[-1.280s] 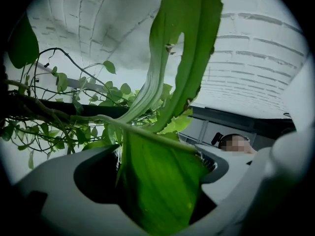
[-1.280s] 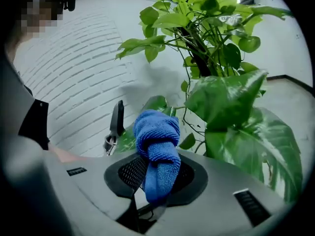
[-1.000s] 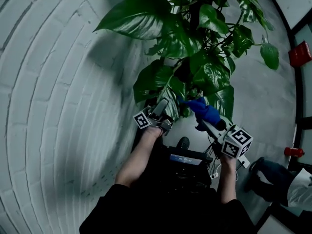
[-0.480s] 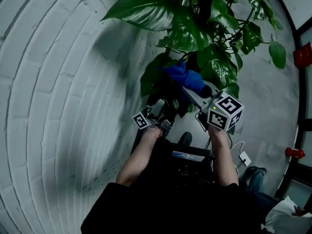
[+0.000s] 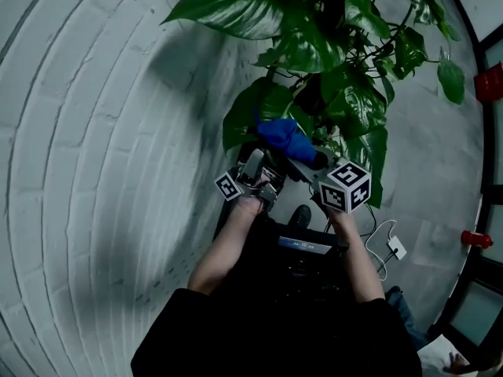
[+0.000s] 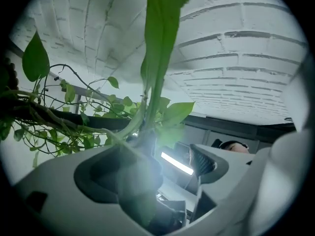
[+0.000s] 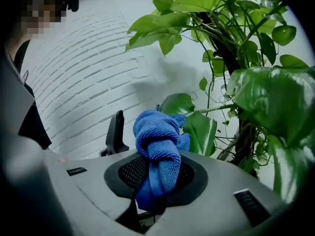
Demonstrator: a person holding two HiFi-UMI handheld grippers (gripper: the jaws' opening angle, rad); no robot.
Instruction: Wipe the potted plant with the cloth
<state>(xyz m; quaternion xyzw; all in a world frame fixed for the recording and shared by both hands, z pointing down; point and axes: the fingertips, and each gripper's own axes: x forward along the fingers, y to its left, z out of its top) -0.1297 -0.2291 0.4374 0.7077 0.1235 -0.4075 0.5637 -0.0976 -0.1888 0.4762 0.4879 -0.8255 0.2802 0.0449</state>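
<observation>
Head view: potted plant (image 5: 314, 45) at 12 o'clock, top cut off, pot hidden. Blue cloth (image 5: 281, 134) lies against the low leaves, at 1 o'clock of left gripper (image 5: 253, 167).
Left gripper view: jaws apart, blurred leaf (image 6: 160, 43) between them; contact unclear.
Right gripper view: right gripper (image 7: 157, 176) jaws clamped on the bunched cloth; plant at 3 o'clock.

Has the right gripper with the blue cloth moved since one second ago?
Yes. Against the red object at the right edge, the right gripper went up and left, carrying the cloth toward the plant's lower leaves.
</observation>
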